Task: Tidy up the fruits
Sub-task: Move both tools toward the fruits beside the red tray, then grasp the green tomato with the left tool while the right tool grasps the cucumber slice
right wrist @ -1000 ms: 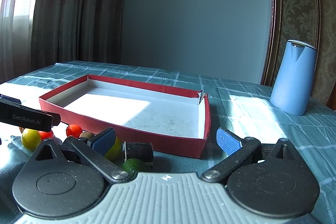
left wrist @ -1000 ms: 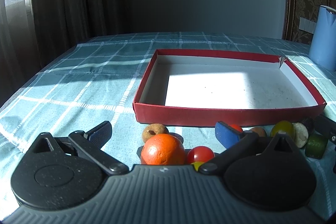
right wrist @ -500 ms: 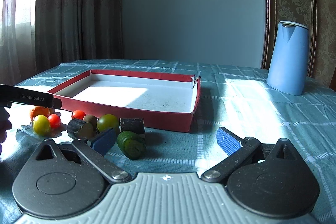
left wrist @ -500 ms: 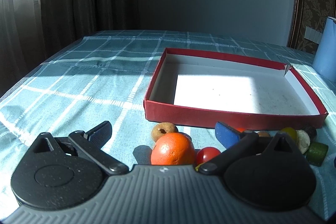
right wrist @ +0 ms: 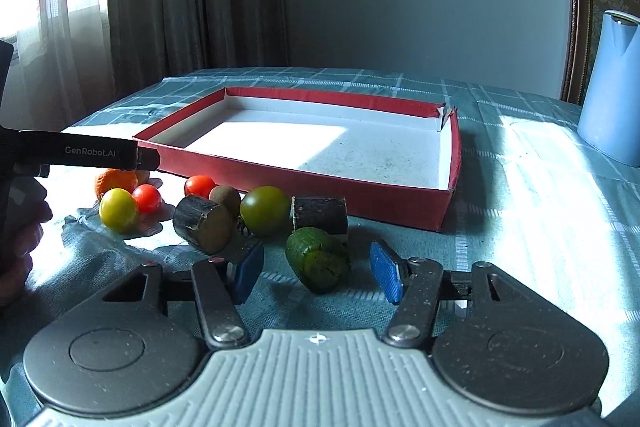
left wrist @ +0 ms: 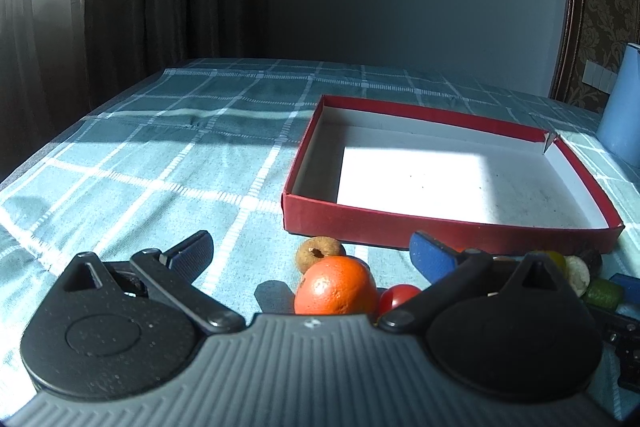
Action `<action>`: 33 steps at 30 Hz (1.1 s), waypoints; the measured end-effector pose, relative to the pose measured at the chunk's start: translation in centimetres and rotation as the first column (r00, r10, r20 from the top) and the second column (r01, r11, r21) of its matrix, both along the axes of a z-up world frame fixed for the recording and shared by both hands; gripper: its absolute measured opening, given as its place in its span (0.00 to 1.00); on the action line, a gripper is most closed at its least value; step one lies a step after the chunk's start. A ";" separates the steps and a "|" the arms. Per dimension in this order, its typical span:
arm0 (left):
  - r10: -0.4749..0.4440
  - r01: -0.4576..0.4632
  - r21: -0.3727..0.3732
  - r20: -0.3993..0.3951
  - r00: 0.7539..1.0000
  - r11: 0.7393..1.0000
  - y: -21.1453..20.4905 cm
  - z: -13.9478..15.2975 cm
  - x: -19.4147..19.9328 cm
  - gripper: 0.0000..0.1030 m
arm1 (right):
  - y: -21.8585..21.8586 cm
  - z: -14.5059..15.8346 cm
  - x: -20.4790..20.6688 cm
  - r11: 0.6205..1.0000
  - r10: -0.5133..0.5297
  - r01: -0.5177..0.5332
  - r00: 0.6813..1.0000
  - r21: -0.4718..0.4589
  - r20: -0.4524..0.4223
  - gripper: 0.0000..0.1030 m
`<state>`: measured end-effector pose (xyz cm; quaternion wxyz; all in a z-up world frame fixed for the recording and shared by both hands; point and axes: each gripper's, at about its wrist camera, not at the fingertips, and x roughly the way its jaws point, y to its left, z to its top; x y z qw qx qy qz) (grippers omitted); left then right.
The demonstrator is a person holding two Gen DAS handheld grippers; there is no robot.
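Note:
An empty red tray [left wrist: 448, 227] [right wrist: 360, 183] lies on the checked cloth. Fruits sit in a row before its near wall. In the left wrist view my left gripper [left wrist: 308, 253] is open, with an orange [left wrist: 336, 287] between its fingers, a brown fruit [left wrist: 320, 251] beyond and a red tomato [left wrist: 398, 297] to the right. In the right wrist view my right gripper [right wrist: 316, 265] is open around a green fruit piece [right wrist: 318, 259], which lies on the cloth. Beyond are a green tomato [right wrist: 265, 210], two dark cylinder pieces [right wrist: 202, 223] [right wrist: 320, 215], a yellow tomato [right wrist: 118, 209] and red tomatoes [right wrist: 147, 198].
A blue kettle [right wrist: 612, 87] stands at the right on the table. The left gripper's body [right wrist: 80, 151] reaches in from the left above the orange. Curtains and a wall lie behind the table.
My right gripper has narrowed and come to straddle the green fruit piece. The left view has shifted left, so the tray now sits further right.

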<state>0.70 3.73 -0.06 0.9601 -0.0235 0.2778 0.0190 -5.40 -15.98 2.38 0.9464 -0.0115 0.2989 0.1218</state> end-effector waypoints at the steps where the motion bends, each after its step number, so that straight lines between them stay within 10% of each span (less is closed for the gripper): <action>1: 0.004 -0.004 0.000 0.001 1.000 1.000 0.2 0.0 -0.2 1.00 | 0.2 -0.2 0.5 1.000 0.006 -0.006 1.000 0.003 -0.018 0.46; 5: 0.019 -0.019 0.006 0.017 1.000 1.000 1.2 0.0 -0.9 1.00 | 0.2 -0.5 0.9 1.000 0.002 -0.002 0.999 0.001 -0.044 0.33; 27: -0.148 0.148 0.013 -0.039 0.988 0.989 -1.4 -0.9 -5.1 1.00 | -1.3 -0.3 0.8 0.997 -0.013 0.016 0.999 0.077 -0.036 0.33; 33: -0.163 0.163 -0.013 -0.073 0.984 0.987 -1.5 -1.0 -3.7 0.78 | -1.3 -0.3 0.9 0.996 -0.016 0.019 0.999 0.082 -0.040 0.33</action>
